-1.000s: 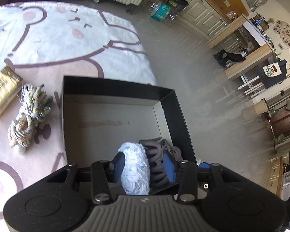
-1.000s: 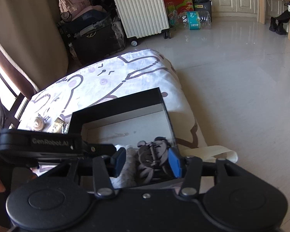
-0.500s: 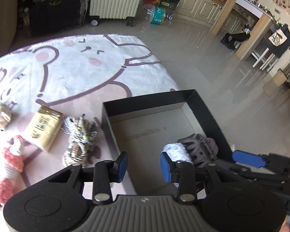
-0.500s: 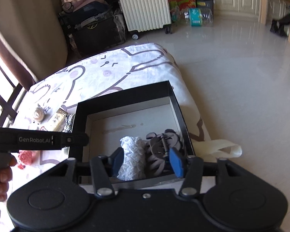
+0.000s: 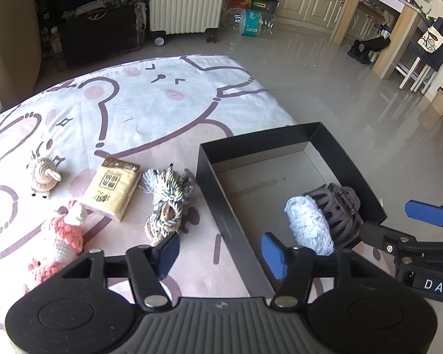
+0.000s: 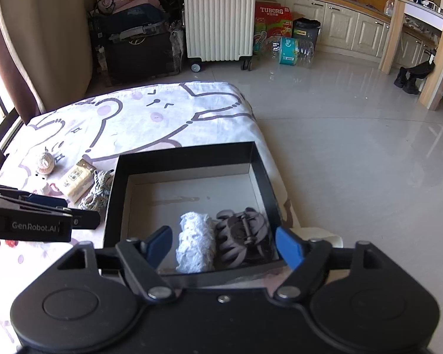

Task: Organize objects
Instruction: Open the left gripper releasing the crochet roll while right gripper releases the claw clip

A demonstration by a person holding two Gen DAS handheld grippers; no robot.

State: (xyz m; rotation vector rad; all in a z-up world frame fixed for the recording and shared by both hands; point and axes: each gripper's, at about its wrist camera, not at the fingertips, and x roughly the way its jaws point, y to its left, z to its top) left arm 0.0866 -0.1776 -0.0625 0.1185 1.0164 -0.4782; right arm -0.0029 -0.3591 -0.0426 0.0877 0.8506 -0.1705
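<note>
A black box (image 5: 292, 135) sits on the bear-print cloth (image 5: 150, 118). In its near right corner lie a white knitted roll (image 5: 308, 225) and a dark grey hair claw (image 5: 342, 206), side by side. My left gripper (image 5: 220, 253) hovers over the box's left wall, its jaws opening with nothing between them. My right gripper (image 6: 224, 247) hangs above the near edge of the box (image 6: 189, 155), its jaws opening too. The roll (image 6: 196, 242) and the claw (image 6: 242, 239) lie below it, untouched. Each gripper shows at the edge of the other's view.
Left of the box lie a rope bundle (image 5: 165, 203), a yellow tissue pack (image 5: 112, 187), a pink crochet toy (image 5: 59, 244) and a small beige knitted animal (image 5: 44, 177). The cloth ends just right of the box, with tiled floor (image 6: 354, 147) beyond. A white suitcase (image 6: 218, 17) stands behind.
The left gripper let go of the white roll, which now lies in the box beside the claw. Both grippers drew back and up and opened wider. The left one swung left.
</note>
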